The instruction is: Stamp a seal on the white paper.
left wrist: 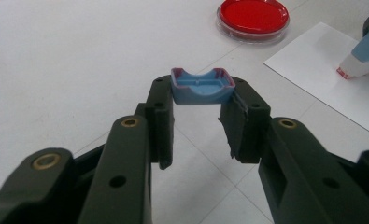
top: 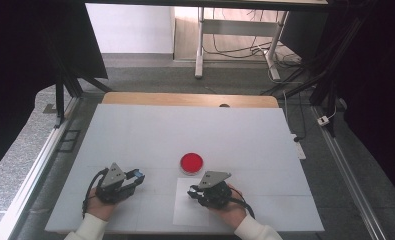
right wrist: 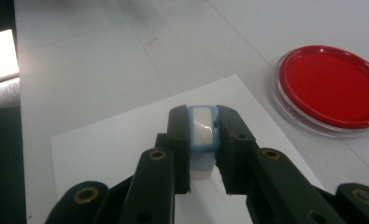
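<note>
Stamp [right wrist: 202, 135], a blue self-inking one, is clamped between the jaws of the right tool [top: 208, 188] and is stood on the white paper [right wrist: 126, 140] at the near right of the bench [top: 135, 130]. Its long axis is held upright, red face down. Its blue cap [left wrist: 202, 86] is gripped open side up by the left tool [top: 131, 179]. Pressure is best applied straight down, without sliding. The red ink pad [top: 191, 162] is seen just beyond the paper.
</note>
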A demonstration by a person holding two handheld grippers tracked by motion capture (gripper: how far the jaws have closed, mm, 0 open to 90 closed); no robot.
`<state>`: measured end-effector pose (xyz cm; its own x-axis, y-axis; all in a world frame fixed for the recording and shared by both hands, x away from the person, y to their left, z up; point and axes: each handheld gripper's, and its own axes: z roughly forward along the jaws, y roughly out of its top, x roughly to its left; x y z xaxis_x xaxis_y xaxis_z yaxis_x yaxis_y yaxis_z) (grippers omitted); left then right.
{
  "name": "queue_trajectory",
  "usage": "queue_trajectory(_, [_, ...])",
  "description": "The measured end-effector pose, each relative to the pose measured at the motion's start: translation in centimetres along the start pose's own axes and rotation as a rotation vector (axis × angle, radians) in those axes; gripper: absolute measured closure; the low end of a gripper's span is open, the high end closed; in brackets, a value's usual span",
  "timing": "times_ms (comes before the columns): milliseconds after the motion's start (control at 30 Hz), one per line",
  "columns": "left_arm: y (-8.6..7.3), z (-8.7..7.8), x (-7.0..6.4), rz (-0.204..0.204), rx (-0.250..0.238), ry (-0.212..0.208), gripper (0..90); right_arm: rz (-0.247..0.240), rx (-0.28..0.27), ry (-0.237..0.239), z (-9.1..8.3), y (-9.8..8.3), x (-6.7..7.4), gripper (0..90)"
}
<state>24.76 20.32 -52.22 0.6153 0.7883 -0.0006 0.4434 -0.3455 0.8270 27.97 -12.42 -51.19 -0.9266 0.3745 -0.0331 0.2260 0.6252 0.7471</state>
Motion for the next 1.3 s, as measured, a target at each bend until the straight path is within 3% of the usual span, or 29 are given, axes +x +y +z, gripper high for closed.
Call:
queue_trajectory(133, [0.0,0.0,0.0,0.0,0.001,0.002,64.7,-0.015,0.002,-0.012,0.0,0.0,0.2,76.0])
queue_trajectory(267, [0.0,0.0,0.1,-0.002,0.001,0.001,64.6,0.01,-0.008,0.004,-0.1,0.0,-0.1,75.8])
queue_trajectory(600, [0.0,0.0,0.2,-0.002,0.0,0.001,64.3,0.012,-0.039,0.003,-0.4,0.0,-0.1,75.5])
queue_trajectory(867, [0.0,0.0,0.2,-0.003,-0.001,0.001,64.3,0.018,-0.034,0.005,-0.5,0.0,-0.3,75.4])
queue_trajectory(1300, [0.0,0.0,0.2,-0.001,0.001,0.001,64.3,0.061,-0.078,0.02,-1.3,0.2,-0.8,75.4])
